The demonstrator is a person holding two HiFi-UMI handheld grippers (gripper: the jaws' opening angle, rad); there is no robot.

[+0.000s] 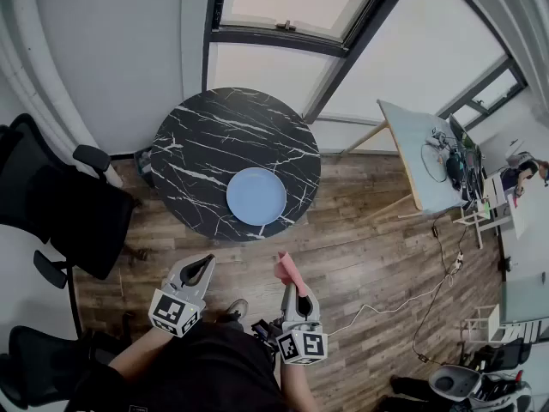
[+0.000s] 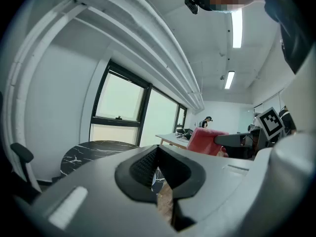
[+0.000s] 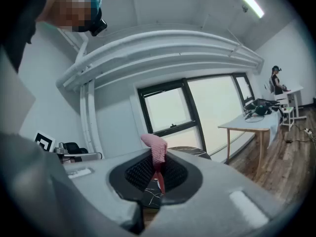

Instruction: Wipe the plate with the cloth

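Note:
A light blue plate [image 1: 256, 196] lies near the front edge of a round black marble table [image 1: 206, 136]. Both grippers hang over the wooden floor, short of the table. My right gripper [image 1: 296, 288] is shut on a pink cloth [image 1: 289, 268], which sticks up from its jaws. In the right gripper view the cloth [image 3: 155, 151] is pinched between the pads, and the table [image 3: 192, 152] lies beyond it. My left gripper [image 1: 199, 269] is shut with nothing in it. The left gripper view shows its jaws together, with the pink cloth [image 2: 207, 141] off to the right.
Black office chairs [image 1: 60, 204] stand left of the table. At the right is a pale desk [image 1: 416, 148] with equipment on it. A cable [image 1: 403, 303] runs across the wooden floor. Windows are behind the table. A person [image 3: 276, 80] stands at the far desk.

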